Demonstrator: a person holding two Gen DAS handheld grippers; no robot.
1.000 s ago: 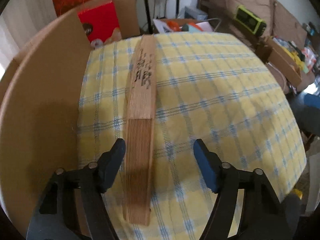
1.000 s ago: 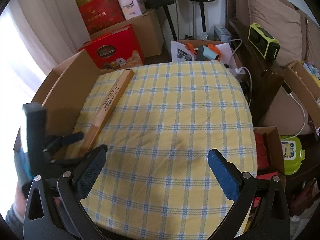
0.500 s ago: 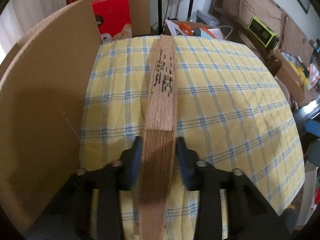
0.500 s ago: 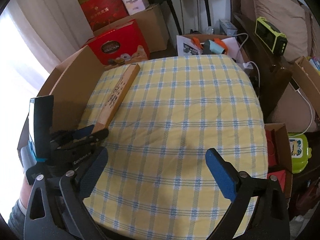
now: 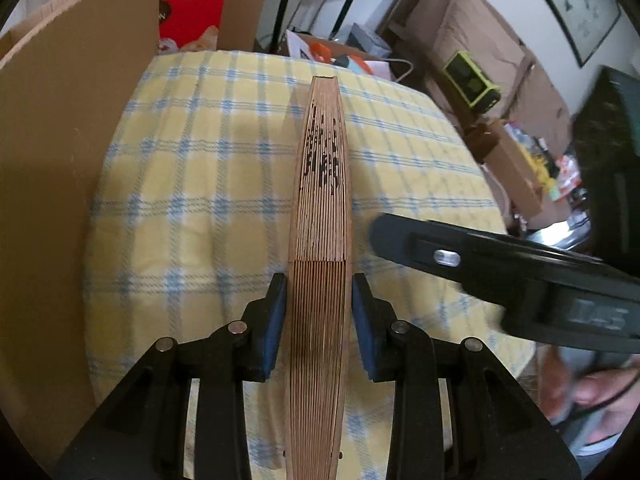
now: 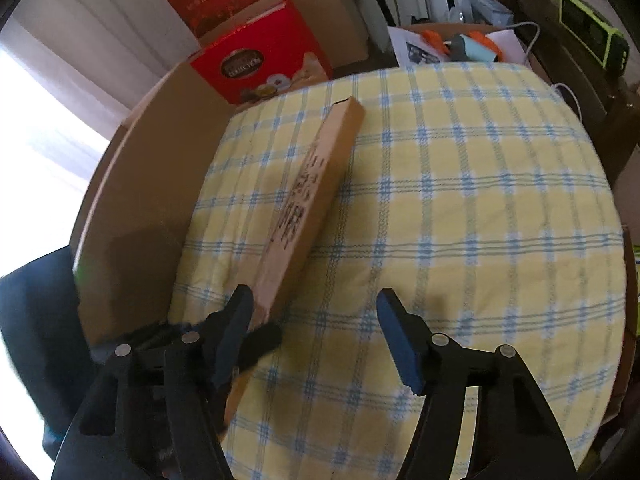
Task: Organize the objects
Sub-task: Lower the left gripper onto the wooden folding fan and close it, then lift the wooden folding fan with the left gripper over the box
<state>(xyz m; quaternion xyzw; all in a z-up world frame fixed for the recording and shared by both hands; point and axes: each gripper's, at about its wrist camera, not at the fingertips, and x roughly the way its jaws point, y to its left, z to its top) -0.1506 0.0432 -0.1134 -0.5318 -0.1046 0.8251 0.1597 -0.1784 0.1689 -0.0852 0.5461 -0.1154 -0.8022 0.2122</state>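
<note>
left gripper (image 5: 319, 322): blue pads pressed against both flat sides of the folded wooden fan (image 5: 320, 264), gripping it near its handle end.
folded wooden fan: closed, its stacked slats edge-up in the left wrist view, dark lettering on the far half; it runs away from the left gripper over the yellow checked tablecloth (image 5: 208, 184), far end toward the back edge of the table.
right gripper (image 6: 316, 332): fingers spread wide with nothing between them, hovering over the cloth just right of the fan's near end; its left finger sits beside the fan.
cardboard panel (image 5: 60, 184): stands upright along the left edge of the table.
red gift box (image 6: 260, 68): behind the table, beyond the cardboard.
</note>
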